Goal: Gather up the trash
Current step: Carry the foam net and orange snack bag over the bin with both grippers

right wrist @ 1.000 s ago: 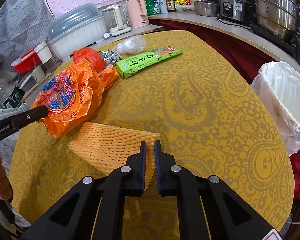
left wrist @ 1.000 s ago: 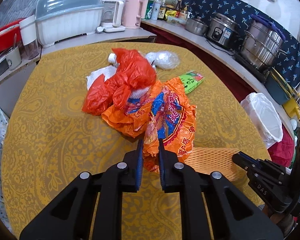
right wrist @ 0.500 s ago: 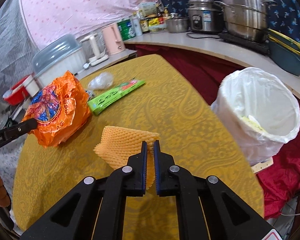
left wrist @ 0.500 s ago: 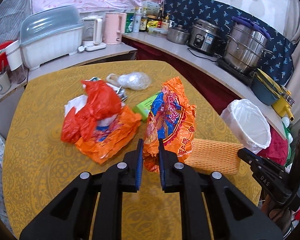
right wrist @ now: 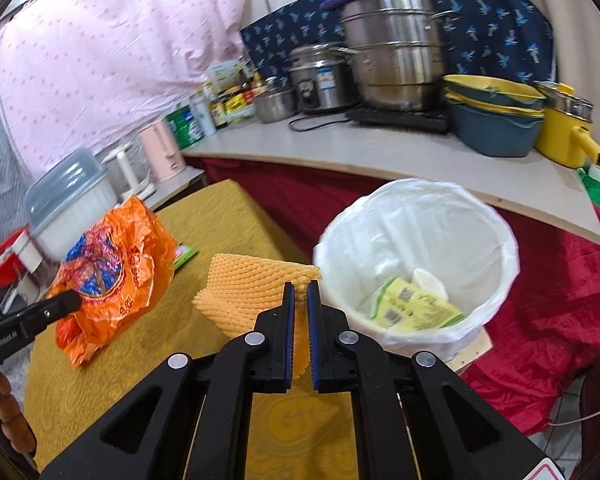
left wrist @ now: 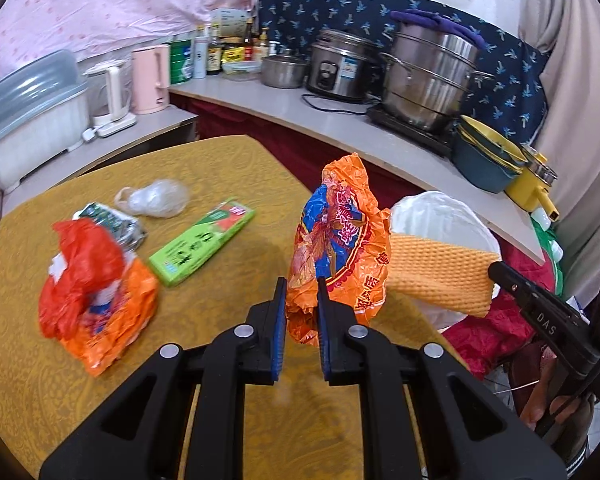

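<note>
While the left hand-held gripper clamps an orange snack bag above the yellow counter, the right hand-held gripper pinches an orange foam net just beside the white-lined trash bin (a green packet lies inside).

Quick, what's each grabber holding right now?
Left gripper: shut on the orange snack bag.
Right gripper: shut on the foam net sleeve.

Both grippers now carry the orange wrapper and foam net off the table toward the lined bin at right.
</note>
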A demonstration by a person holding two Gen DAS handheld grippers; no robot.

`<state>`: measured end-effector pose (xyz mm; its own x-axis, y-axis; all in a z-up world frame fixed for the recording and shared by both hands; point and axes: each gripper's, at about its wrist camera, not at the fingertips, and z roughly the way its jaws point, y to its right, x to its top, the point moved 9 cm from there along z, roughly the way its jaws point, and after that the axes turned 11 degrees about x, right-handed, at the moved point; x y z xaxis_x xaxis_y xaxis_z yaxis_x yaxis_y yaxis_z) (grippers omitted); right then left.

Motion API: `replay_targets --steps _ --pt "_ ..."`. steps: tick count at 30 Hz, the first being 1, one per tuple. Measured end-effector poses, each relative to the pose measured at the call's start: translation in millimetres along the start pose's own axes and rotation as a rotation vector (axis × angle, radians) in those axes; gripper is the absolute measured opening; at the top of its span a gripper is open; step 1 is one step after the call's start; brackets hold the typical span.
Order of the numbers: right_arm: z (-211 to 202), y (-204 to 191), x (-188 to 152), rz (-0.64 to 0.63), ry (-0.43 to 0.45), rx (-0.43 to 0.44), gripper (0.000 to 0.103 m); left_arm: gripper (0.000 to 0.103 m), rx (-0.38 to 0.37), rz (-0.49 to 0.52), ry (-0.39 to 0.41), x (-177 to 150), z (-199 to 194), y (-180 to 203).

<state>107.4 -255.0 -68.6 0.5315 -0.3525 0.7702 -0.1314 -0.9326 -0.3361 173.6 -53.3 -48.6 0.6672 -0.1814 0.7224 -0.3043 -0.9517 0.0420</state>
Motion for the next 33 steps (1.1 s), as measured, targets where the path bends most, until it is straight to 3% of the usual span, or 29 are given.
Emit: replay_targets --steps 17,33 --pt "-47.3 114.6 39.7 0.089 0.121 -0.153 0.006 0.013 -0.108 0.142 -0.013 18.2 20.4 122.6" --pt "-36.0 177.7 43.2 0.149 0.106 -0.221 0.006 0.013 -0.145 0.230 -0.074 15.0 65.8 196.3"
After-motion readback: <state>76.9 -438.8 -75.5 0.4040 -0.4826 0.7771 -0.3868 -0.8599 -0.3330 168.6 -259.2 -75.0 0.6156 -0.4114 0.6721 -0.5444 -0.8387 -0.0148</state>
